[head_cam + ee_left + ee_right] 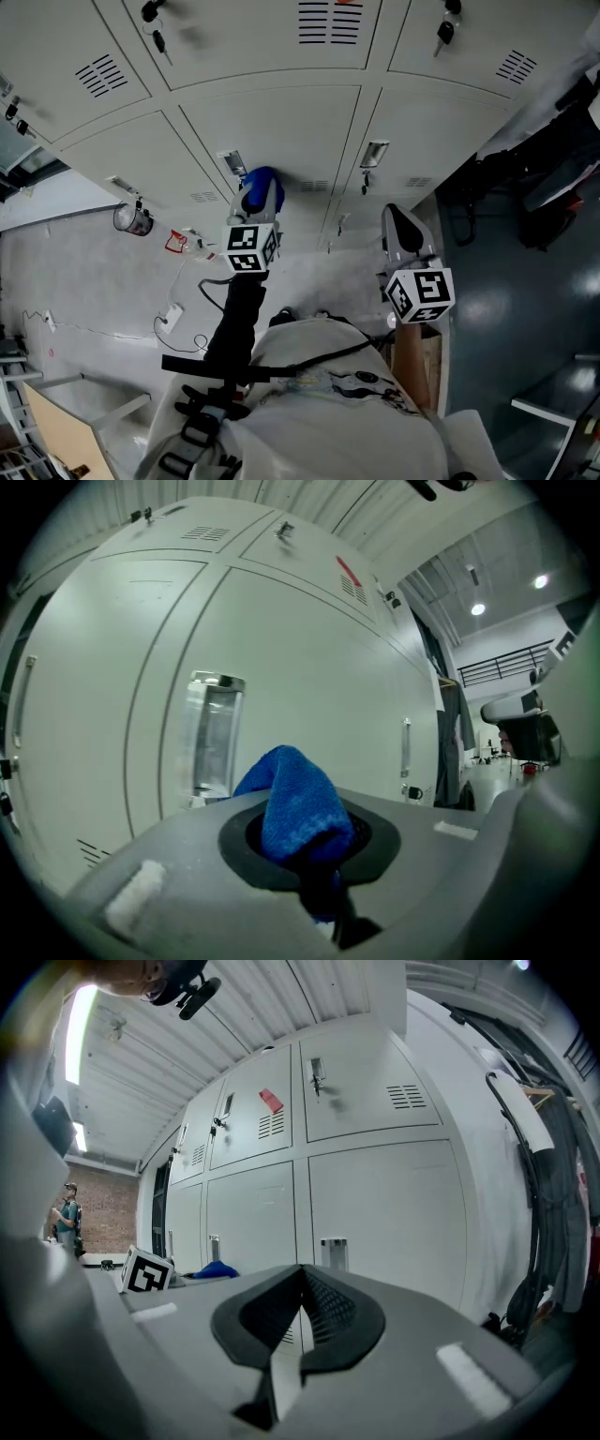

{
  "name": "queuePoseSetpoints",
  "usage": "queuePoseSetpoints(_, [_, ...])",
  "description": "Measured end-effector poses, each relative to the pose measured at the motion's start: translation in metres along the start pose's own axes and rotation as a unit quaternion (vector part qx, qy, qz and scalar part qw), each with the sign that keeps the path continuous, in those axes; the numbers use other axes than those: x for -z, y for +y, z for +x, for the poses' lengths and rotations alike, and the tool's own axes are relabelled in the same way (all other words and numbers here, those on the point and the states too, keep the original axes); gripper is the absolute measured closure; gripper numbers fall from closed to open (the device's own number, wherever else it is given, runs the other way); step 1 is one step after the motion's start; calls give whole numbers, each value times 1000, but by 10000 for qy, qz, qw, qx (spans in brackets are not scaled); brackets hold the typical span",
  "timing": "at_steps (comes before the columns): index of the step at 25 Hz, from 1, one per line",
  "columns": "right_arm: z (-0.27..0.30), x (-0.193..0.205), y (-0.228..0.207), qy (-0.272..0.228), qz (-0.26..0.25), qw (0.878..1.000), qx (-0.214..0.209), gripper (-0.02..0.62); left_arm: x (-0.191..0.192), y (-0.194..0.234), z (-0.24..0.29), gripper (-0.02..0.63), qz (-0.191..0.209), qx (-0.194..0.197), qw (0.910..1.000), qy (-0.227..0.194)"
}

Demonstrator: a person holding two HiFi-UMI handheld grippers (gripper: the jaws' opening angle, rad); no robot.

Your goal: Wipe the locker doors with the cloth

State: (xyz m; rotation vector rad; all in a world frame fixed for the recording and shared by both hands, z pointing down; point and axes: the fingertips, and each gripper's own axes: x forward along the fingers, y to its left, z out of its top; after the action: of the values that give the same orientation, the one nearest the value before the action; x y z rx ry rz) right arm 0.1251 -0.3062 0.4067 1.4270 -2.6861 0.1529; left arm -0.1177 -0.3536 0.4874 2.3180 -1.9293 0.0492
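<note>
Several pale grey locker doors (272,131) fill the upper half of the head view. They are smooth painted sheet metal, flat and hard, with louvred vents (330,21) near the top edge. Below them, at the left of the frame, lies speckled grey floor (84,281).

At centre, the left gripper (255,208) points at the middle door. Its jaws are clamped on the blue cloth (298,803), which bulges up from between the dark pads as a folded hump. It is close to the door, though I cannot tell whether it touches. Right of centre, the right gripper (401,230) has its ribbed jaws pressed together with nothing between them.

The cloth looks like plush microfibre: light, soft and limp. It will likely drag a little on the paint rather than slip, and fold over if pushed edge-on. A pinch at its bunched middle, as here, should leave a padded face free for the door.

Smallest are a clear, boxy fitting (214,733) at centre left of the left gripper view and a dark key (444,33) hanging at the head view's upper right.
</note>
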Motion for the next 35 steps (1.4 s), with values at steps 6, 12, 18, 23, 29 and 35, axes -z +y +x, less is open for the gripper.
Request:
queuePoseSetpoints(6, [-9, 2, -10, 32, -15, 9998, 174, 594, 18, -89, 21, 571, 217, 945, 9952, 127])
queuePoseSetpoints(12, [-23, 5, -21, 118, -85, 9993, 348, 594, 53, -138, 51, 571, 357, 1378, 9890, 408])
queuePoseSetpoints(18, [-29, 5, -35, 179, -95, 9985, 501, 594, 71, -126, 73, 572, 668, 1335, 9872, 561])
queuePoseSetpoints(23, [-21, 4, -32, 186, -97, 9989, 410, 594, 75, -103, 64, 572, 865, 1164, 9877, 584])
queuePoseSetpoints(29, [-5, 7, -15, 241, -57, 9996, 168, 594, 83, -42, 36, 572, 949, 677, 9904, 741])
queuePoseSetpoints(35, [11, 13, 11, 296, -6, 9994, -150, 594, 89, 22, 7, 572, 878, 30, 9923, 876])
